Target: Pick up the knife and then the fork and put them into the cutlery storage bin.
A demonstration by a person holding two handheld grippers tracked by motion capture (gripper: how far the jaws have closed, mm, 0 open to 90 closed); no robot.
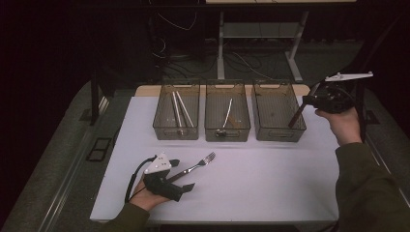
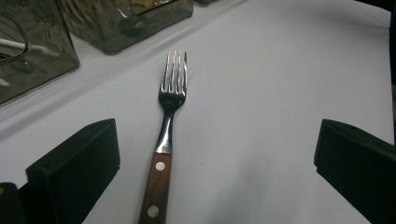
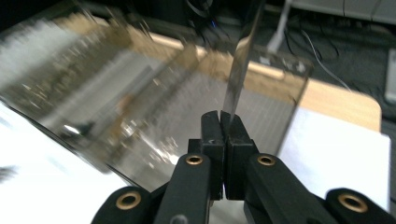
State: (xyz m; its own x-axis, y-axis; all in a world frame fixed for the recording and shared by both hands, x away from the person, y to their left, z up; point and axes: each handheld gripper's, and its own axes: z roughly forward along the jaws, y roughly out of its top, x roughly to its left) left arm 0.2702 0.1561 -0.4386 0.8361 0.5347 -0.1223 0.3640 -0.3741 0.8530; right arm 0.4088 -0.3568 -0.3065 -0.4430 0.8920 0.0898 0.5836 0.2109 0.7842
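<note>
Lying on the table, the fork point(image 2: 164, 140) is framed by the left gripper point(image 1: 181, 178) jaws, wide apart — closing should be centred on its handle. A knife point(image 3: 238, 65) is clamped by the right gripper point(image 1: 309, 101) over the right bin point(image 1: 278, 133) — lowering gently is advised.

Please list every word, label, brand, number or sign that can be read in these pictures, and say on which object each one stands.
There is no readable text.
The fork shows two plain rivets on its wooden handle and no brand mark.
The three bins carry no labels.
The knife in the right gripper is blurred; no marking can be read.
The left gripper shows no lettering.
</note>
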